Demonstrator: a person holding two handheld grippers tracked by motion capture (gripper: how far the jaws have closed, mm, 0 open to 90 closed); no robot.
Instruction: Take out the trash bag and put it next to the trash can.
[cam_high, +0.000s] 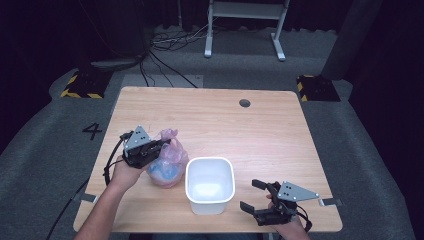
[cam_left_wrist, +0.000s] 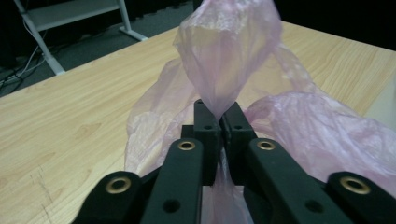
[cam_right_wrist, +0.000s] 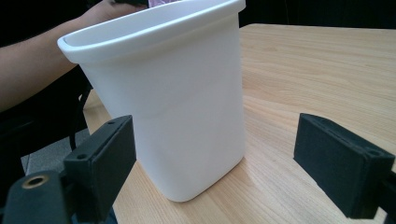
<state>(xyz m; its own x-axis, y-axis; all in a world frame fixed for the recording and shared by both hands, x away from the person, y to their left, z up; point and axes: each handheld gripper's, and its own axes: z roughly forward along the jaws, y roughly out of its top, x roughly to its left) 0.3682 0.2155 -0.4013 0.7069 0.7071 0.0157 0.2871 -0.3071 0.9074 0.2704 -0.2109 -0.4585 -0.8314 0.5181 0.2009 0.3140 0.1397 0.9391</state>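
Note:
A pink see-through plastic bag (cam_high: 172, 159) with something blue inside rests on the wooden table (cam_high: 260, 130), left of a white plastic bin (cam_high: 210, 206). My left gripper (cam_high: 162, 144) is shut on the bag's twisted neck, and in the left gripper view the bag (cam_left_wrist: 229, 46) billows out above the pinched jaws of the left gripper (cam_left_wrist: 219, 116). The right gripper (cam_high: 251, 195) lies open near the table's front edge, right of the bin. Seen from the right gripper (cam_right_wrist: 215, 154), the bin (cam_right_wrist: 187, 116) stands upright a short way beyond the wide-apart jaws, untouched.
A round cable hole (cam_high: 244, 103) sits near the table's far edge. Beyond the table stand a white metal frame (cam_high: 245, 15), floor cables (cam_high: 165, 55) and two yellow-and-black blocks (cam_high: 82, 85) (cam_high: 316, 86). A forearm (cam_right_wrist: 32, 74) reaches past the bin's left side.

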